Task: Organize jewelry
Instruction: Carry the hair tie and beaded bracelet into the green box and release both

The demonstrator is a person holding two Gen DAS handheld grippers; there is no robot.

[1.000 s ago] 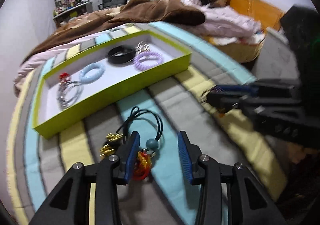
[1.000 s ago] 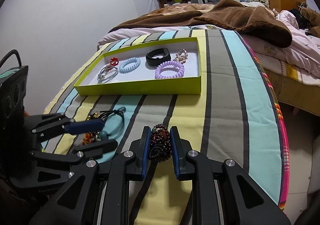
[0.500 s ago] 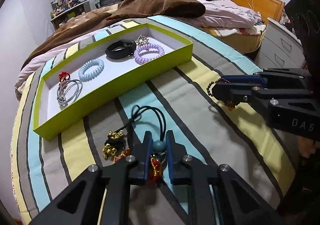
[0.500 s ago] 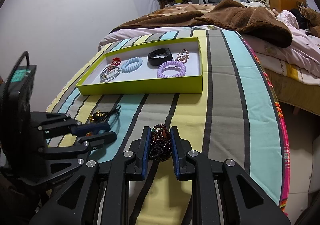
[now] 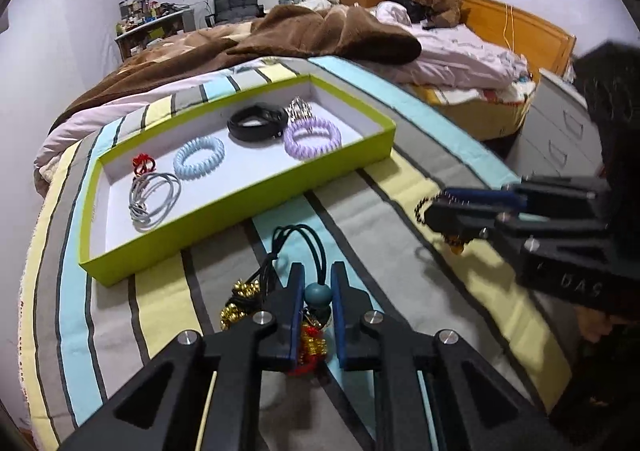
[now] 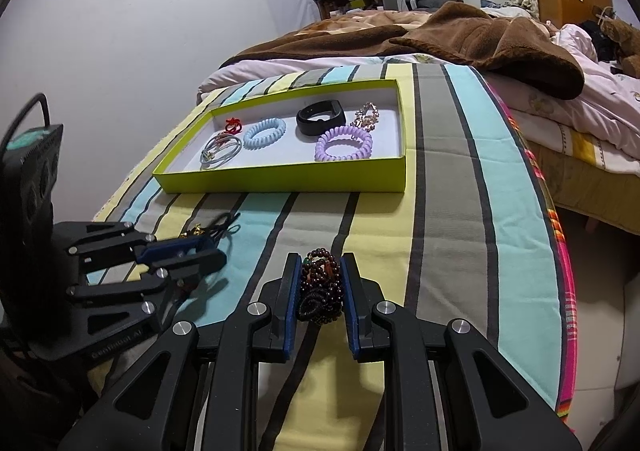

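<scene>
Two claws grip jewelry: the left gripper pinches a teal-bead hair tie; the right gripper clamps a dark beaded bracelet.

Both wrist cameras sit low and close over the near edge of the striped bedspread, facing its far edge. Each looks along its own fingers. Both views share the green tray mid-spread, and each catches the other gripper at its side.

Glossy dark beads are catching light; the striped cloth is looking matt, the tray smooth card.
</scene>
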